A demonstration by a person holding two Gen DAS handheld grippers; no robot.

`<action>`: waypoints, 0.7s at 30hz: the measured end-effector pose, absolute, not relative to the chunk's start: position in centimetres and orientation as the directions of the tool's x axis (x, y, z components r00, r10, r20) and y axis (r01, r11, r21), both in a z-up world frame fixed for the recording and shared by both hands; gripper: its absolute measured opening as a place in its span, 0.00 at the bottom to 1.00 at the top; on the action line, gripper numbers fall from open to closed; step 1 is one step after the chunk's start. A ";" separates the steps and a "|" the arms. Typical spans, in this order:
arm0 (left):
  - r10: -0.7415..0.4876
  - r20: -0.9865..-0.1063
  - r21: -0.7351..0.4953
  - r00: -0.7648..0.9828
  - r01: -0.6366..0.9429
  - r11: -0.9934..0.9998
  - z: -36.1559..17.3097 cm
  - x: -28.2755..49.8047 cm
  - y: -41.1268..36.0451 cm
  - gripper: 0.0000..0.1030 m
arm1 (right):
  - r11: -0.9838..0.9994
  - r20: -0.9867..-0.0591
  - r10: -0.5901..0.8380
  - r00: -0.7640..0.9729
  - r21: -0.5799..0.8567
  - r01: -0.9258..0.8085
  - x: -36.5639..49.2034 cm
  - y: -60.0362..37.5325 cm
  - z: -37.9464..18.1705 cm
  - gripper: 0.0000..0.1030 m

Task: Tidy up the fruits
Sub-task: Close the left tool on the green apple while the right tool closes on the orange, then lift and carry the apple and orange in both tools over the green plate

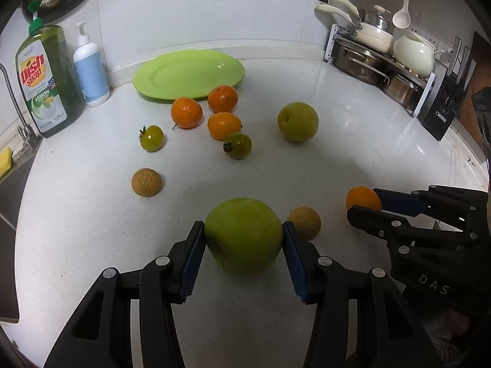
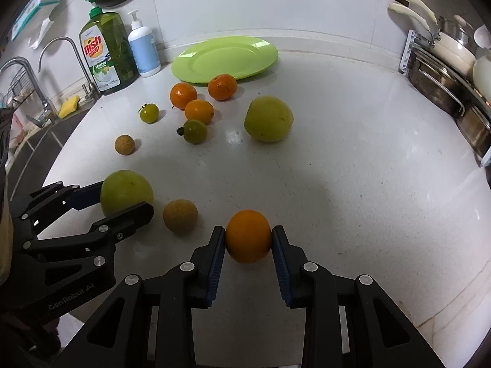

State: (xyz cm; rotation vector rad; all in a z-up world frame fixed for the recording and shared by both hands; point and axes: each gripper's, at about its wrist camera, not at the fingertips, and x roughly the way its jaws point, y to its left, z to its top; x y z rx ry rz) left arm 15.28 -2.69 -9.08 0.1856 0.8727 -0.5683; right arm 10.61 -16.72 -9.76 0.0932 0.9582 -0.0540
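Left hand-held gripper (image 1: 244, 240) is clamping the big green fruit (image 1: 244, 236) w/ both blue pads pressing its sides, fruit sitting on the white bench (image 1: 353, 153). Right hand-held gripper (image 2: 248, 239) is squeezing a small orange fruit (image 2: 248, 235), jaws nearly closed on it, also down on the bench. A tan round fruit (image 2: 180, 216) is lying btwn the two. Remaining fruits are sitting farther back, near the green plate (image 1: 188, 73), which is holding nothing.
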 end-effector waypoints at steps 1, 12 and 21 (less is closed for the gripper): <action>-0.395 -0.764 -0.071 0.511 0.541 0.838 -8.9 15.3 -2.6 0.48 | 0.995 -0.818 -0.005 0.575 0.055 0.086 10.6 -16.7 -9.7 0.31; -0.416 -0.728 -0.053 0.545 0.561 0.826 -6.5 16.2 -1.5 0.48 | 0.995 -0.791 -0.004 0.612 0.056 0.079 11.4 -15.5 -7.8 0.31; -0.444 -0.685 -0.032 0.577 0.586 0.810 -3.7 17.8 -0.2 0.48 | 0.989 -0.749 0.019 0.662 0.112 0.098 13.0 -14.4 -5.6 0.31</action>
